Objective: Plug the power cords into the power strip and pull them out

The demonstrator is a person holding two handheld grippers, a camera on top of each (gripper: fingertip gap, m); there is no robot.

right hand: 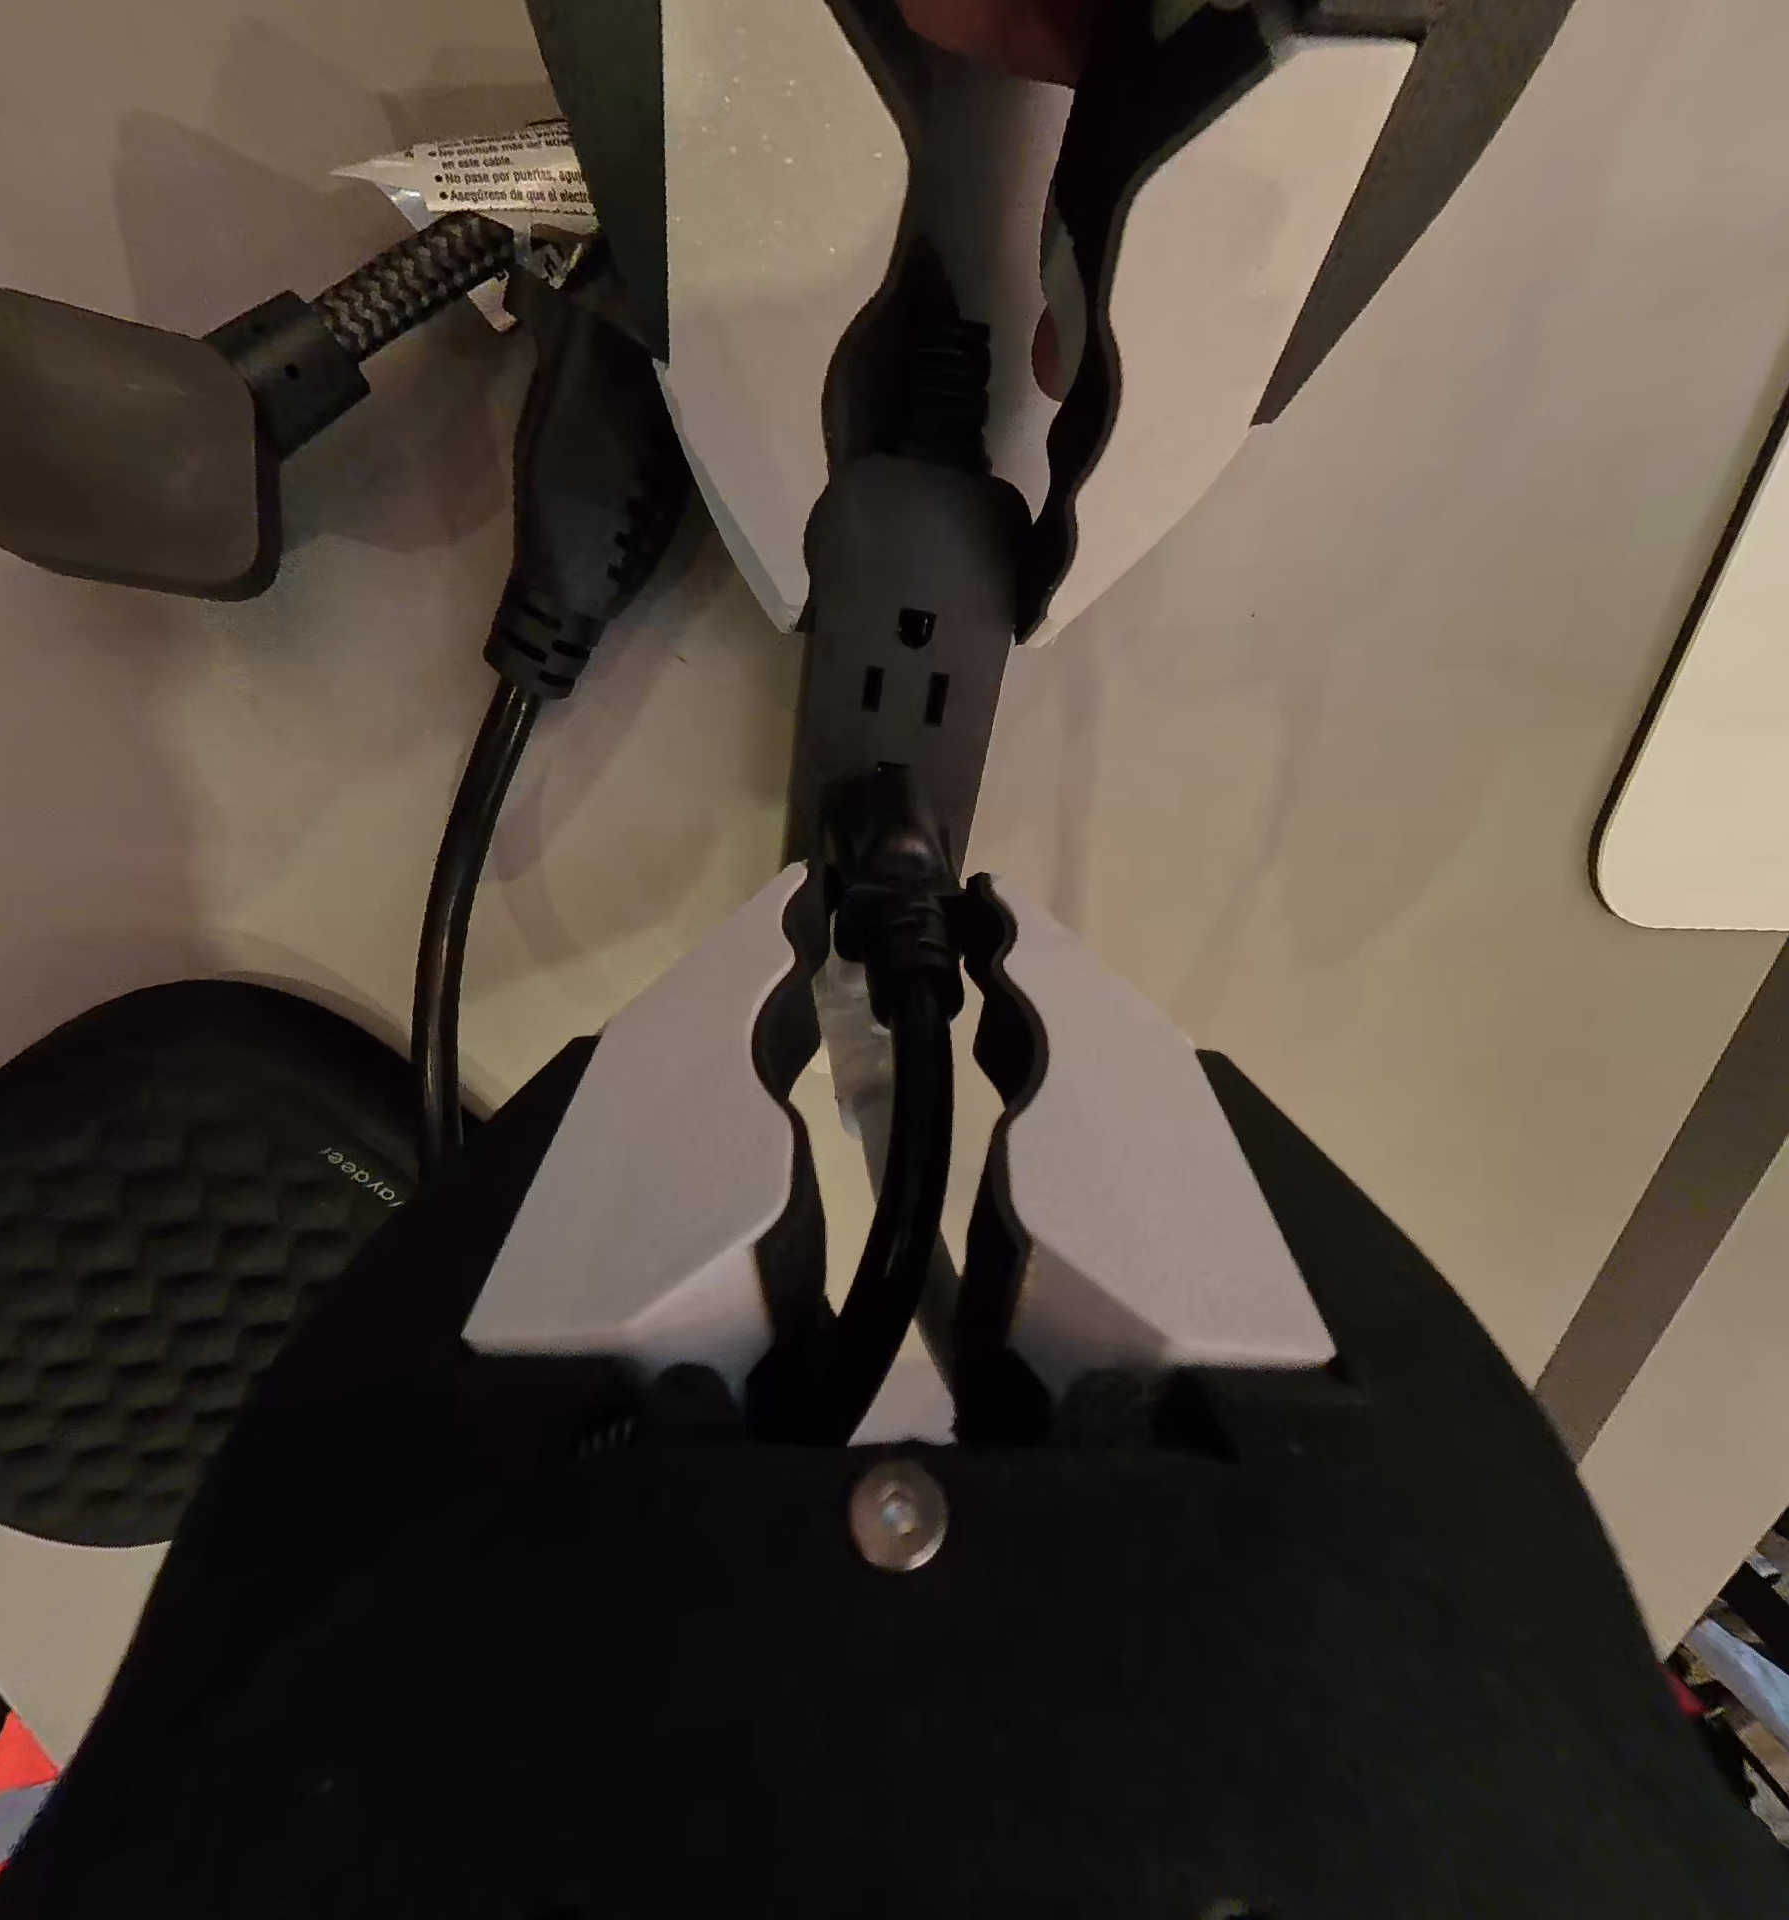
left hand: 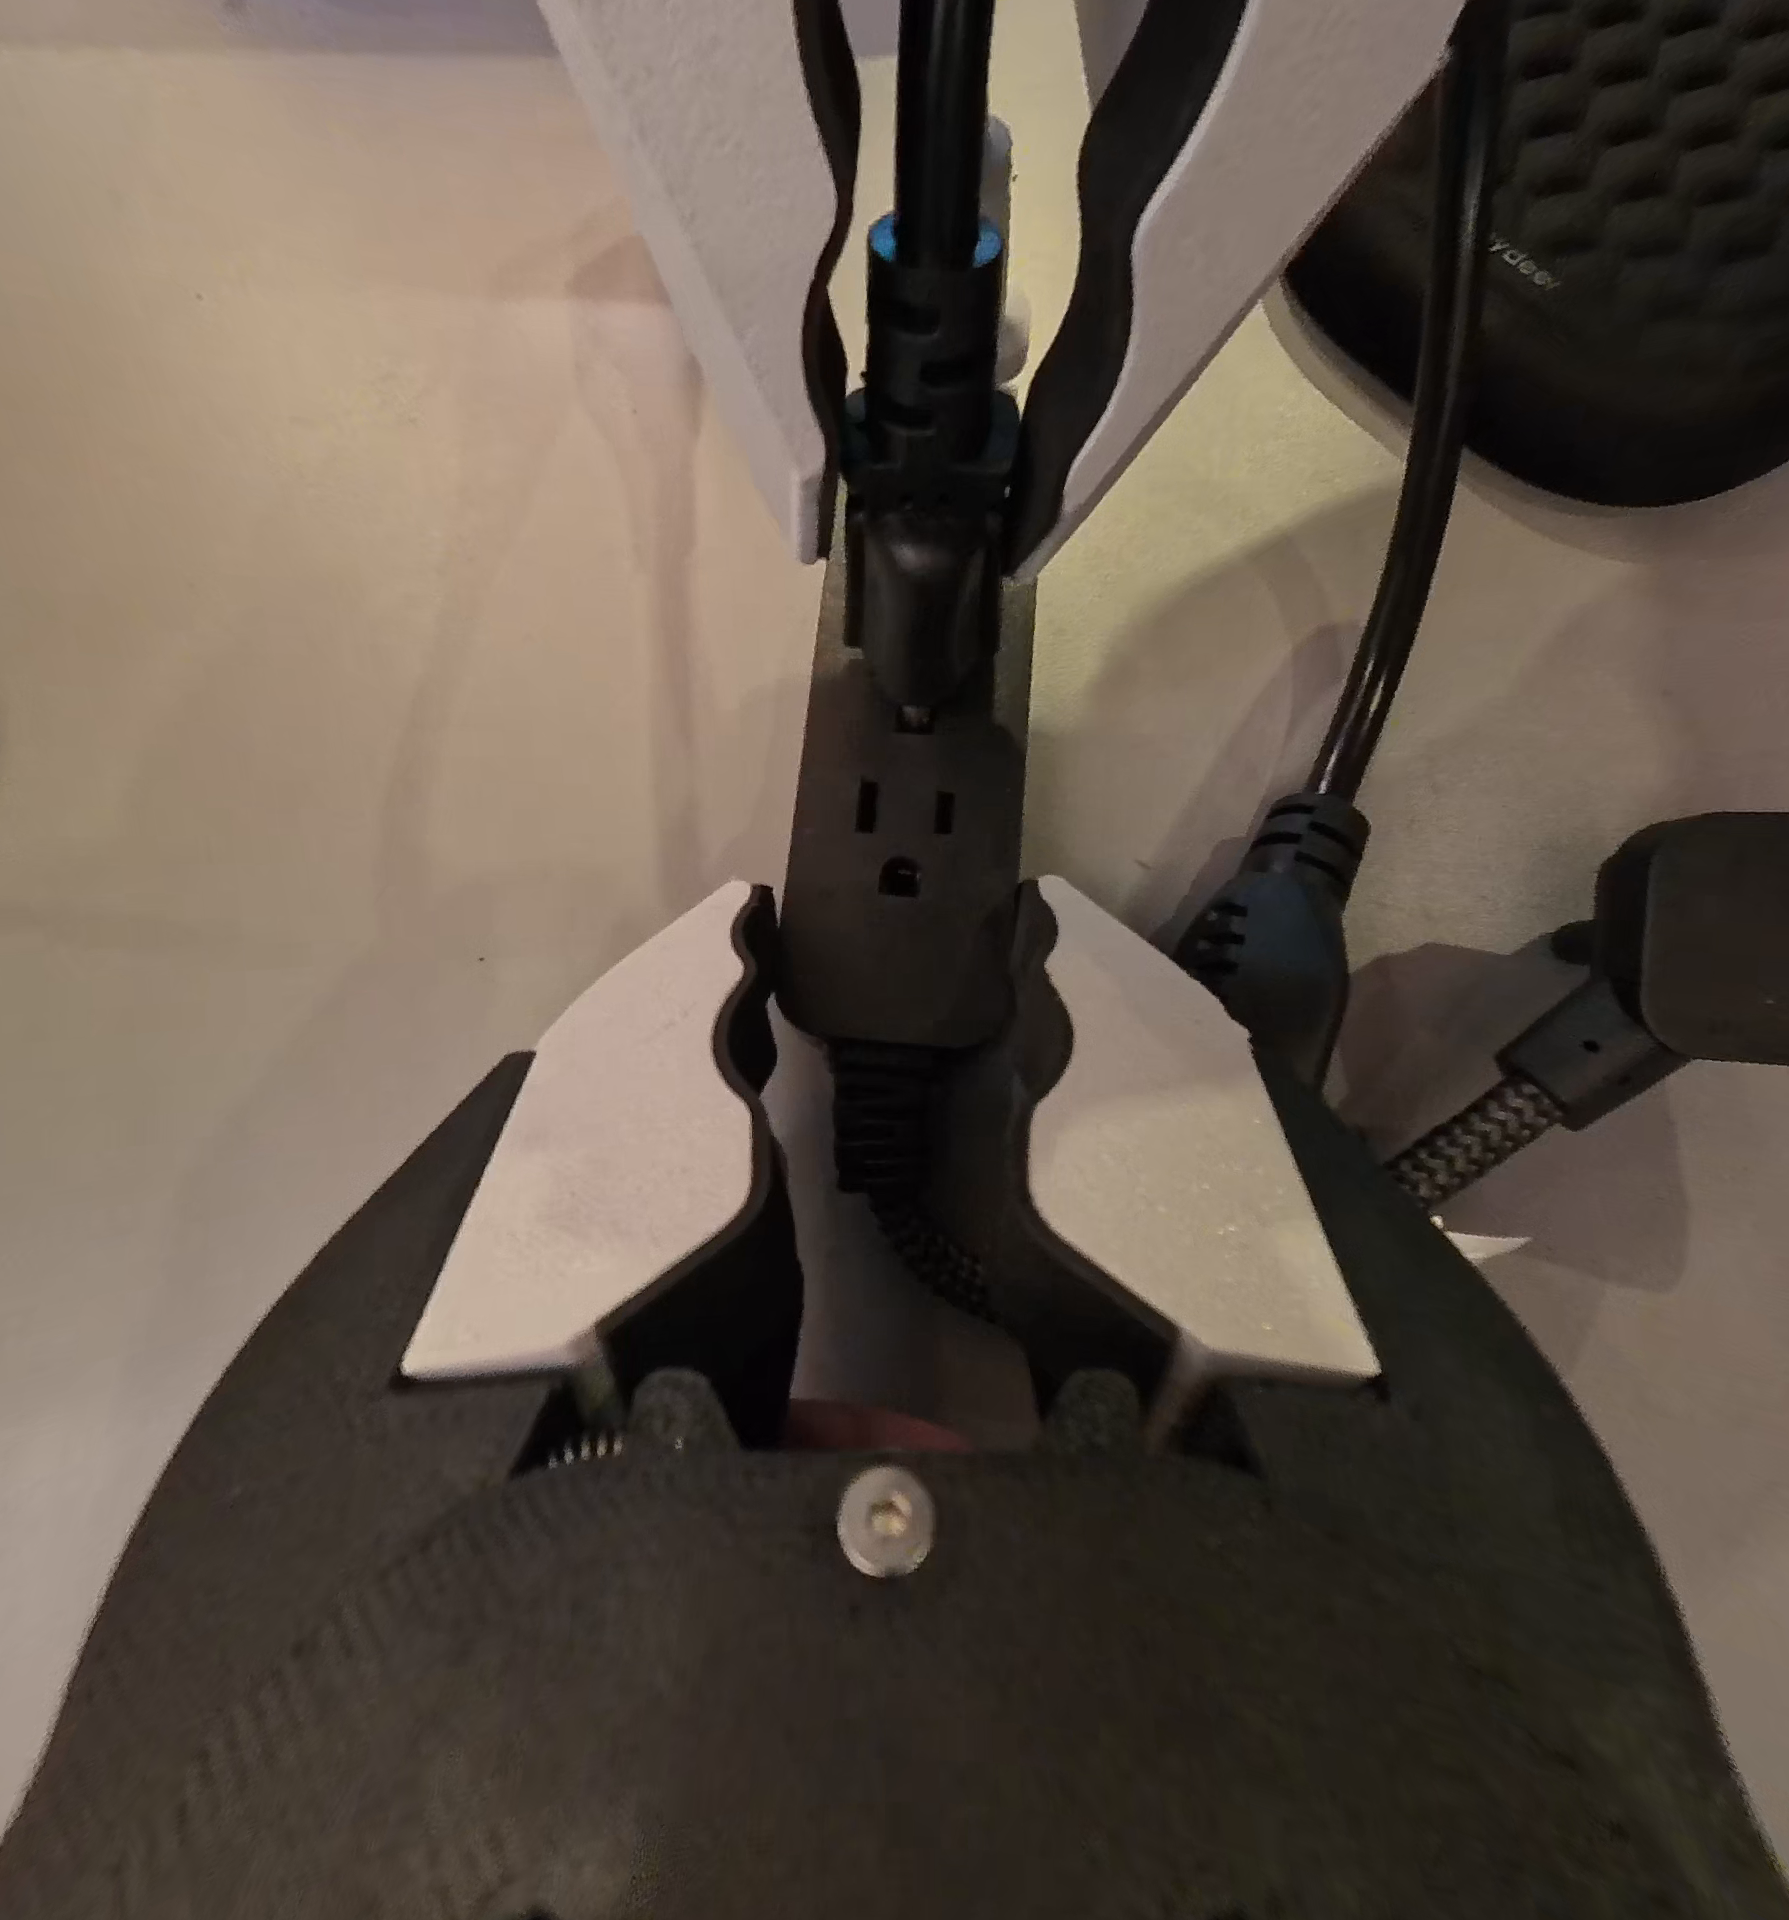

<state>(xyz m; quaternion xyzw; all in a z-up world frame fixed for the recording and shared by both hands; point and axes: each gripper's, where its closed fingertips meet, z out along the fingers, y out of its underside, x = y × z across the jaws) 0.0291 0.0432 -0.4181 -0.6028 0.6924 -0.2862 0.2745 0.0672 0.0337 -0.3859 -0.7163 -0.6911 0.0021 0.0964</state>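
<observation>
Black, slim and long, the power strip (left hand: 895, 831) lies flat on the pale bench (left hand: 350, 623), its long axis running straight between the two tools, which face each other from opposite ends.

Left tool (left hand: 895, 966): closed on the cord end of the strip, white fingers (left hand: 599, 1143) pressing its two sides. The strip's braided lead (left hand: 911, 1195) passes back between those fingers.

Right tool (right hand: 900, 935): closed on the black plug (right hand: 895, 873) of a power cord (right hand: 905, 1143); the cord runs back through the tool's throat. The plug sits over the socket at the strip's far end from the left tool. In the left wrist view a metal pin shows between plug and strip face, so the plug appears not fully seated; whether it is going in or coming out cannot be told.

Governing relation: the plug lies directly ahead of the left tool along the strip's axis, with one free socket (left hand: 900, 831) between them. The right tool is the nearer to the plug; the left serves as anchor. Judgement: any travel of the plug runs perpendicular to the strip face, so the anchor grip must resist lift.

Beside the strip, to the right of the left tool, rest a second plug (left hand: 1274, 935) and a flat black plug head (left hand: 1721, 935). A dark textured pad (left hand: 1648, 260) lies beyond.
</observation>
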